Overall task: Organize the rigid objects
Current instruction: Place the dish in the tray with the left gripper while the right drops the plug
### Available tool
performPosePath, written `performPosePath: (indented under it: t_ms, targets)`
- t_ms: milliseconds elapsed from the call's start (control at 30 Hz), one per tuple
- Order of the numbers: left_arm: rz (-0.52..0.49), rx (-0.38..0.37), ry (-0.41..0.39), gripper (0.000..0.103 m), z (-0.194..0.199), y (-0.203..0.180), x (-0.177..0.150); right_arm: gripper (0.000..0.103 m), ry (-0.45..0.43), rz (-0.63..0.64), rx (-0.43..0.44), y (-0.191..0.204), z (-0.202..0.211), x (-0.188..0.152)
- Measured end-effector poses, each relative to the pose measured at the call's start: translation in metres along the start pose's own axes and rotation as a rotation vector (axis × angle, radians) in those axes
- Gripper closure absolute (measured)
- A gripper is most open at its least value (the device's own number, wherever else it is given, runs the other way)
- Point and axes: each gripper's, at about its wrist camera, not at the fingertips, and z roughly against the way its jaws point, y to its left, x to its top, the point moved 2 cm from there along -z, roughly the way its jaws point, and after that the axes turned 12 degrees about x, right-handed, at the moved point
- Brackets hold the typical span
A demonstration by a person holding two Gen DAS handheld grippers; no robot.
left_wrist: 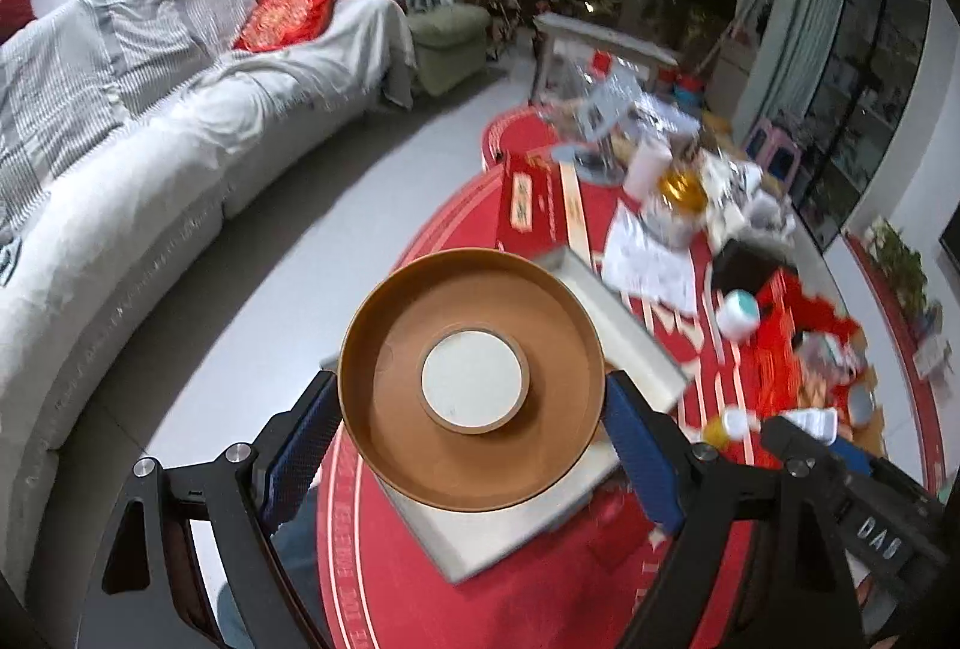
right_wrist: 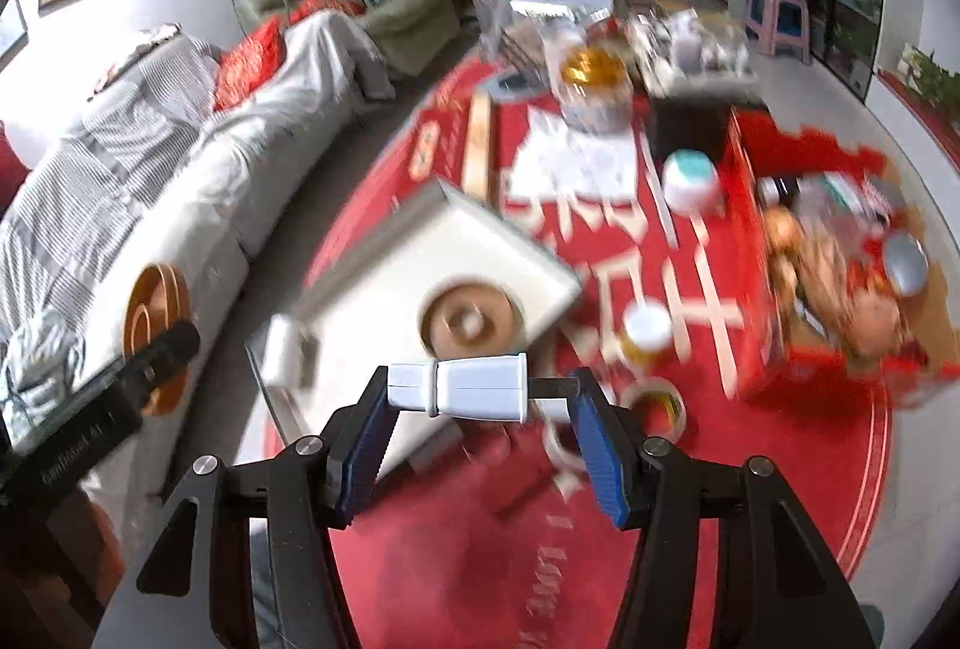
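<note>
Left gripper [left_wrist: 471, 409]: blue-padded fingers spread wide, one pad on each side of the brown round dish [left_wrist: 471, 379]; pads touch its rim left and right, so it has hold of the dish.
Brown round dish: lower centre of the left wrist view, held with its underside toward the camera; a raised ring with a white disc sits at its middle. In the right wrist view the same dish [right_wrist: 157, 328] shows edge-on at the left of the frame, in front of the sofa.
Right gripper [right_wrist: 480, 409]: jaws set moderately apart, clamped endwise on a white plug adapter [right_wrist: 465, 388] that spans the gap between the blue pads, lying crosswise at lower centre of the frame.
White tray [right_wrist: 432, 241]: square, shallow, on the red table cover [right_wrist: 480, 541], centre of the right wrist view; blurred by motion.
Second brown dish [right_wrist: 471, 325]: lies inside the tray near its lower right corner, just above the adapter in the frame.
Tray, left wrist view [left_wrist: 624, 313]: behind and below the held dish, partly hidden by it.
White jar with teal lid [right_wrist: 690, 181]: upper right of the tray, on the cover, apart from it.
Tape roll [right_wrist: 654, 403]: just right of the right gripper's pad.
Sofa [left_wrist: 150, 138]: grey-covered, left side of the frame.
</note>
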Motion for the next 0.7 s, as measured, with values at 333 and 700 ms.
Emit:
performPosePath:
  t_ms: [333,700]
  targets:
    - [0.004,0.094,-0.041,0.015,-0.030,0.000,0.029,0.044,-0.048,0.018,0.036,0.028,-0.031,0.063]
    - [-0.062,0.115,0.100,0.015,-0.093,-0.019,-0.003,0.044,0.085,-0.006,-0.011,0.007,-0.091,0.041]
